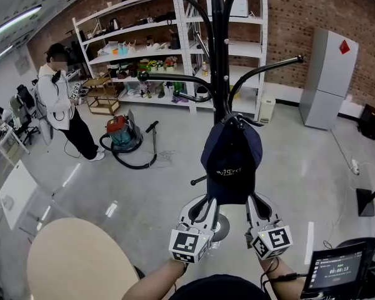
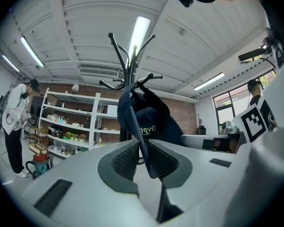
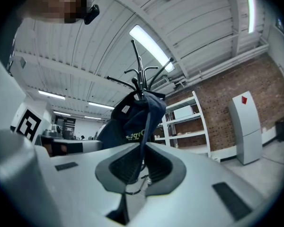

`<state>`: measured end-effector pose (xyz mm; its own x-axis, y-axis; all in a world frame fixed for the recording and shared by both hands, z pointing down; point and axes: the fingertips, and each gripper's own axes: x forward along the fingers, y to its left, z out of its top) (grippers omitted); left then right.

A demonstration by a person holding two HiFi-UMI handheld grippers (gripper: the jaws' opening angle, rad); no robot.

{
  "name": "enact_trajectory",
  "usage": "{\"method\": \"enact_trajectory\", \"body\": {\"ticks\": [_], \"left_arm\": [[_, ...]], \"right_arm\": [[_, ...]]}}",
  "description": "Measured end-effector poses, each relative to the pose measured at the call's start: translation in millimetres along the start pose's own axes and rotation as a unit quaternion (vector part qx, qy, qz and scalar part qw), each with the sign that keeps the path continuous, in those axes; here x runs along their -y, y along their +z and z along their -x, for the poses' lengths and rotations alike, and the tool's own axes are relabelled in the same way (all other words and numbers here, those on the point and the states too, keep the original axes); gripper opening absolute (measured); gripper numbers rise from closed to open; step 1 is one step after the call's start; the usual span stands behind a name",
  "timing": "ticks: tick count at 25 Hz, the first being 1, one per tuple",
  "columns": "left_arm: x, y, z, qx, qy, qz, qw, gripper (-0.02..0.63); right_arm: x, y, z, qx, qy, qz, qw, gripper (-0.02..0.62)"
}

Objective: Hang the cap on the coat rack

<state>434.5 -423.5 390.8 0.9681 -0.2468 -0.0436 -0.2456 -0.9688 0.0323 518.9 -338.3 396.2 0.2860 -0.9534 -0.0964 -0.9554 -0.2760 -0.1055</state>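
Observation:
A navy cap with pale lettering hangs stretched below the black coat rack. Its top lies against the pole where the lower hooks branch off; I cannot tell whether it sits over a hook. My left gripper is shut on the cap's lower left edge, and my right gripper is shut on its lower right edge. In the left gripper view, the cap's fabric runs down between the pads of the left gripper. In the right gripper view, a thin fold of the cap is pinched by the right gripper.
A person in a white jacket stands at the left near a vacuum cleaner with its hose on the floor. White shelving and a grey cabinet line the brick wall. A round table and a screen are close to me.

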Motion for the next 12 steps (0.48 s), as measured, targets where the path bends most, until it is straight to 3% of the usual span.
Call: {"method": "enact_trajectory", "body": {"ticks": [12], "left_arm": [[-11,-21,-12,-0.024,0.028,-0.011,0.9993,0.057]], "right_arm": [[8,-26,-17,-0.031,0.002,0.03,0.999,0.028]]}}
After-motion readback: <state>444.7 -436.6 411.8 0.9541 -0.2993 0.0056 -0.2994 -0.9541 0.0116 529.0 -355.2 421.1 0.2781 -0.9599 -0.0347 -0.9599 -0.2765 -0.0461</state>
